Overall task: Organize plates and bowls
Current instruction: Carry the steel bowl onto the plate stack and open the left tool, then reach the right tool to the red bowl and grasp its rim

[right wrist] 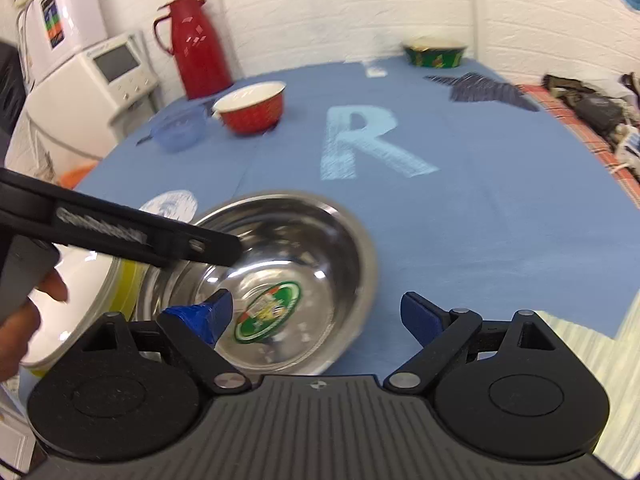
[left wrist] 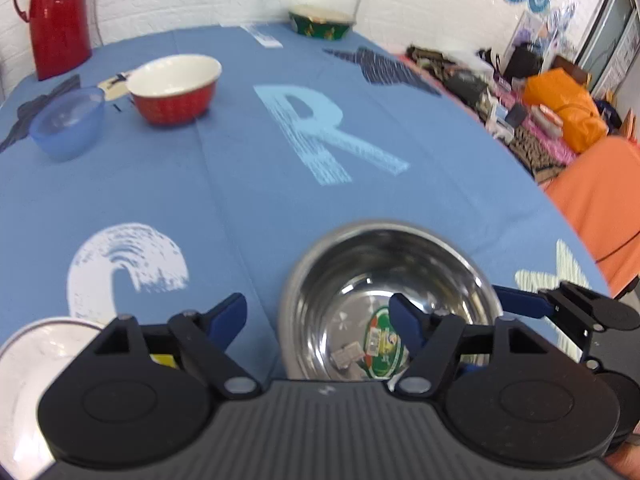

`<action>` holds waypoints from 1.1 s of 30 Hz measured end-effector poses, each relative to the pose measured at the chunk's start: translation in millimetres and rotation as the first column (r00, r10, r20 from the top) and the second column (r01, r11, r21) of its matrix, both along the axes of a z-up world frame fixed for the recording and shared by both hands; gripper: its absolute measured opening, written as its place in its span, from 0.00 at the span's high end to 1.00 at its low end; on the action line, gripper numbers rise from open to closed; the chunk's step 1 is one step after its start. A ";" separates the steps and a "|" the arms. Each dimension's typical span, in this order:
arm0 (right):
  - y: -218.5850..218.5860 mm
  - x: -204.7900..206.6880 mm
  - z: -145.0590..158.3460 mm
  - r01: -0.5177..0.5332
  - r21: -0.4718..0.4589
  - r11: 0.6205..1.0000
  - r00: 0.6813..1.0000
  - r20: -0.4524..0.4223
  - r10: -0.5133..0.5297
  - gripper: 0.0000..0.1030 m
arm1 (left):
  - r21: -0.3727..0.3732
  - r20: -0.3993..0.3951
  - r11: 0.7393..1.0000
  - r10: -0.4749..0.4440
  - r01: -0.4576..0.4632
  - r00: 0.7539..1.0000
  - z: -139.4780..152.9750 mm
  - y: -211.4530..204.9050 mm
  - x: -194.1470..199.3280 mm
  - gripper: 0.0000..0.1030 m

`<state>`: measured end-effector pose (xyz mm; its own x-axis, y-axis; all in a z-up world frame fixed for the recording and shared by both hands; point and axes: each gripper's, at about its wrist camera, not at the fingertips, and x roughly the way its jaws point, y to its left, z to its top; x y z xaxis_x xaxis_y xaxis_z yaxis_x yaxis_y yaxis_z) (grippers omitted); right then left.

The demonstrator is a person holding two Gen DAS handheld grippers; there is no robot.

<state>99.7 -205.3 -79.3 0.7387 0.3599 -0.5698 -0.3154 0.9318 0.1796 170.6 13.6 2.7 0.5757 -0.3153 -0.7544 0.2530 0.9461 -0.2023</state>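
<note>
Steel bowl (left wrist: pixel 390 300) dead ahead of left gripper (left wrist: pixel 318 318), right finger dipping over its rim, jaws wide, nothing held; right gripper (right wrist: pixel 316 314) also wide, bowl ahead-left of it; left nearer; red bowl (left wrist: pixel 174 88) far ahead-left

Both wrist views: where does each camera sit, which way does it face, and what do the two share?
Left wrist: rides the left gripper, looking forward over the steel bowl across the blue cloth; its own open fingers show, with the right gripper at right.
Right wrist: rides the right gripper, facing the same way from further right; its open fingers straddle the bowl's near rim, and the left gripper and a hand enter from the left.
Shared: steel bowl, red bowl, blue bowl, green bowl, red flask.
</note>
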 end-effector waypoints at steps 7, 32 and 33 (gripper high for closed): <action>-20.0 7.7 22.3 0.039 0.083 0.996 0.999 0.023 -0.041 0.24 | -0.031 0.055 0.992 0.121 -0.120 0.991 27.6 46.9 0.1 0.26; 65.1 127.8 58.5 -0.173 -0.111 0.979 0.985 0.007 0.175 0.24 | -0.017 0.003 0.979 0.203 -0.203 0.979 13.5 107.3 86.0 0.25; 68.3 132.9 60.0 -0.182 -0.116 0.976 0.983 0.007 0.184 0.24 | -0.019 0.001 0.979 0.202 -0.202 0.979 13.1 108.1 90.9 0.25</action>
